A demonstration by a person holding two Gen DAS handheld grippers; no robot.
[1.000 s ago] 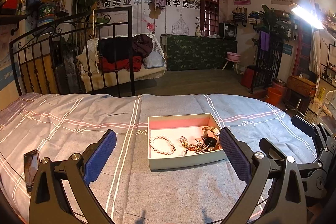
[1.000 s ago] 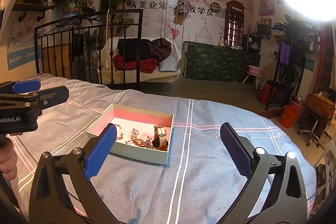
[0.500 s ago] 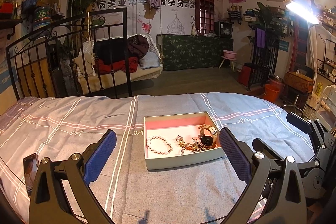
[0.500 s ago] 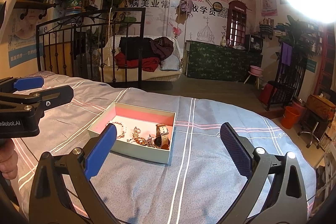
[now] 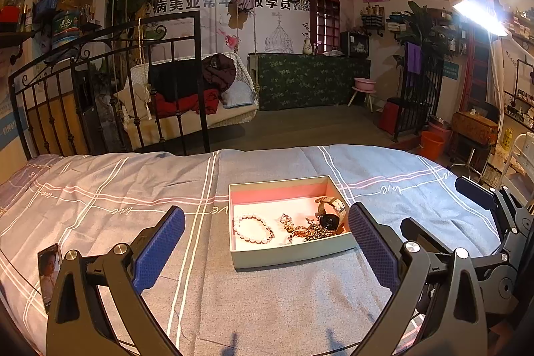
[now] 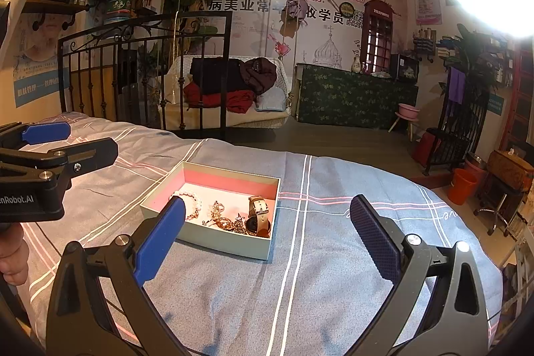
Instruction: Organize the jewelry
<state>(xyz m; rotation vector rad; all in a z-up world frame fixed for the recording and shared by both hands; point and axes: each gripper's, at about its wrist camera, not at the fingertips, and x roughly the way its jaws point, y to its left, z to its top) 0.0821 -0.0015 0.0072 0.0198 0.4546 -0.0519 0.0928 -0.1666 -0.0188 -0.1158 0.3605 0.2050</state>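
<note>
On the bed (image 5: 267, 306), the left gripper (image 5: 267, 242) hangs with jaws wide, holding nothing. Ahead, the box (image 5: 293, 252) holds a pearl bracelet (image 5: 252, 228), tangled chains (image 5: 300, 227) and a watch (image 5: 328, 216). The right gripper (image 6: 267, 239) is likewise wide. Whether sorting is starting or finished, I cannot tell.

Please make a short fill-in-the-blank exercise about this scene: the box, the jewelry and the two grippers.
1. The pearl bracelet lies inside the open ____.
2. The watch lies at the box's end opposite the ____ bracelet.
3. Both the left gripper and the right gripper have jaws that stand ____.
4. The phone lies on the ____, outside the box.

Missing words: box; pearl; open; bedsheet
</note>
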